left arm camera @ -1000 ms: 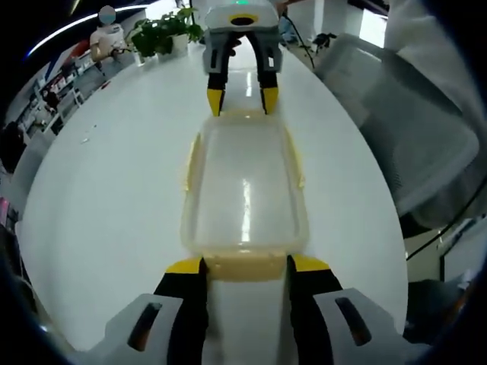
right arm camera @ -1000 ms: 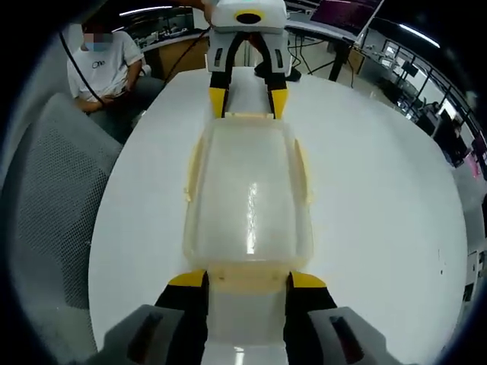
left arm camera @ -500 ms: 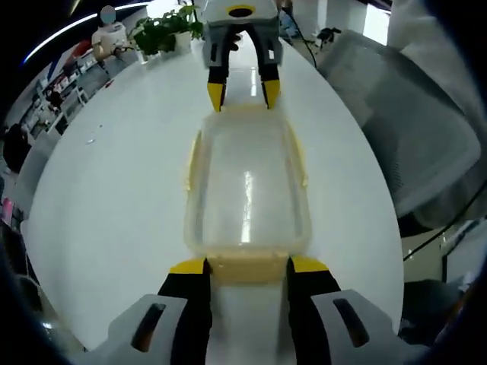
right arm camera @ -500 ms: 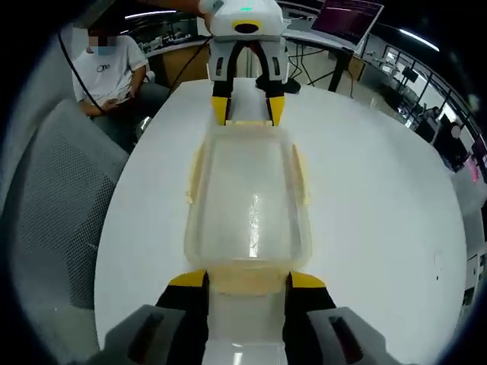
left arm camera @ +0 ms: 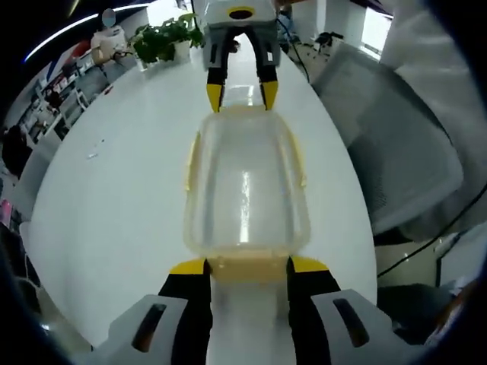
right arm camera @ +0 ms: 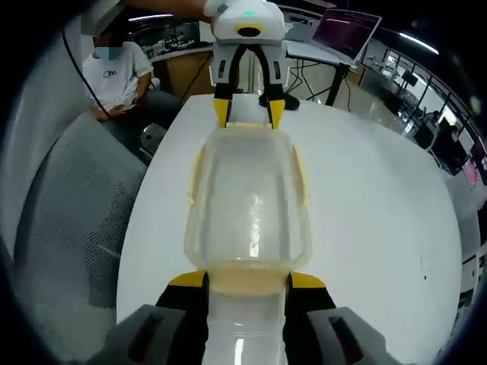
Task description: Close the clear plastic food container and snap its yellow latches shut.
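White round table [left arm camera: 114, 198] with a glossy top, reflecting overhead light; grey mesh office chair [left arm camera: 396, 152] drawn close to its edge in the left gripper view, and a like mesh chair [right arm camera: 68, 220] beside the table in the right gripper view; potted green plant [left arm camera: 160, 38] at the far edge; seated person in a white shirt [right arm camera: 114, 72] beyond; open laptop [right arm camera: 342, 26] on a dark desk; ceiling strip lights [right arm camera: 418, 42] over an open office.
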Motion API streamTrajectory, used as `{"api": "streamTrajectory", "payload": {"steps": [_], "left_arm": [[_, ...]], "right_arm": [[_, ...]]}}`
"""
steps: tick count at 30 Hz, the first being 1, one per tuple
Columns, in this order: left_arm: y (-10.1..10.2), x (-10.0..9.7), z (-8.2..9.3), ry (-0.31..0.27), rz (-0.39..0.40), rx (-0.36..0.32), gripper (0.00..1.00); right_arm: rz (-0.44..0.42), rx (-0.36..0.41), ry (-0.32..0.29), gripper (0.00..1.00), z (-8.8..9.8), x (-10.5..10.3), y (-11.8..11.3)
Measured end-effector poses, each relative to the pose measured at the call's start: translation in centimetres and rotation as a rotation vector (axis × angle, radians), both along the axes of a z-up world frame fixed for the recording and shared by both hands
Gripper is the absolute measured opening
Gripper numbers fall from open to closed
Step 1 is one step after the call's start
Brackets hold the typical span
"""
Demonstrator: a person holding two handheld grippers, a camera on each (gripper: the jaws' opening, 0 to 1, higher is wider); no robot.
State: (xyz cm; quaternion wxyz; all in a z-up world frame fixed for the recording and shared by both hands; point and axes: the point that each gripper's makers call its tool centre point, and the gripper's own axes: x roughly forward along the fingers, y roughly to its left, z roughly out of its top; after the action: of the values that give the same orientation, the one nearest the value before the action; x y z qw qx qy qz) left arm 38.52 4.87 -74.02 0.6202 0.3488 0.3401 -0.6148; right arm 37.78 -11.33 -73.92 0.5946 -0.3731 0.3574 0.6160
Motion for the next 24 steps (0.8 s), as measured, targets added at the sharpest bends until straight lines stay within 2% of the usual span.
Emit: {"api": "streamTrajectory", "payload": {"steps": [4,10,22,24], "left_arm": [[-0.5,-0.1,1.5,-0.005,-0.002,-0.019,0.36],[-1.5,-0.1,3.4,-0.023,-0.005,-0.004,0.36],[-5.7,-1.0,4.7,-0.030,0.009,0.008,0.36],[-6.5,-0.8,4.9,-0.053,0.002,0.013,0.36]], "right_arm": [[-0.018,0.010,0.002,0.37,1.3,-0.2,-0.4],[-0.022,0.023,0.002,0.37,2.6,-0.3,-1.2],[-0.009,0.018,0.009,0.37,4.2,-1.1,-5.7],[-0.015,0.023,0.008,0.37,4.4,-0.9,-6.5]]}}
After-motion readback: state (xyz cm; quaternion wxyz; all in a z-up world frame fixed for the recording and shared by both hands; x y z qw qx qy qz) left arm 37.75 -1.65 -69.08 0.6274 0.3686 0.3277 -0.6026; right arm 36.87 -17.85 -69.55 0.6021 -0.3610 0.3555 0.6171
